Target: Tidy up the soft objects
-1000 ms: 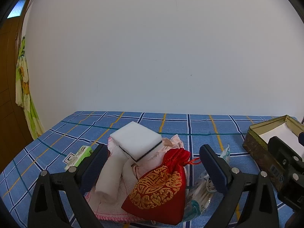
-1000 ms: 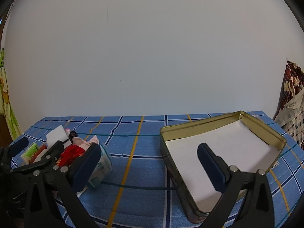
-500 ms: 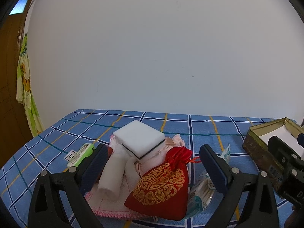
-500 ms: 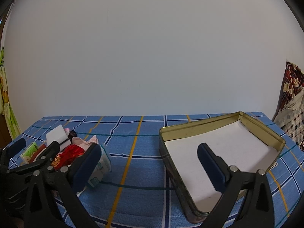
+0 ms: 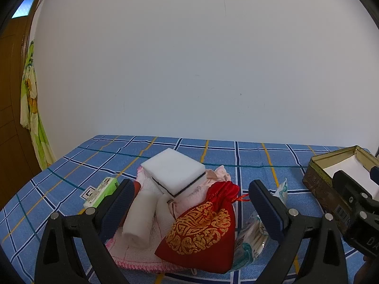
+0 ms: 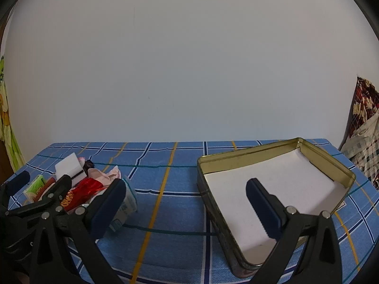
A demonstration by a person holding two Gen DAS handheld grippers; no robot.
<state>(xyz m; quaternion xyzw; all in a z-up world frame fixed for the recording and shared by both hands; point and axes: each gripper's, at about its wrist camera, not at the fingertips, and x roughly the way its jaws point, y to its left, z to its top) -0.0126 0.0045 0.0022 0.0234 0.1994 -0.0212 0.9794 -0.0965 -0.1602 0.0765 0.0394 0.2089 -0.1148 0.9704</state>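
Both grippers have their jaws spread wide, holding nothing. Left gripper frames the red pouch and white sponge piled on the counter; only the right gripper view shows the tin's whole white-lined interior.

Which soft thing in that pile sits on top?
The white rectangular sponge with a dark stripe sits highest; the red gold-patterned pouch and the rolled white cloth lie lower.

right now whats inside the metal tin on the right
Only a white sheet lining the bottom of the tin shows; no soft things are in it yet. The right tool, open, hides a strip of the lining, and whatever lies under the sheet is covered.
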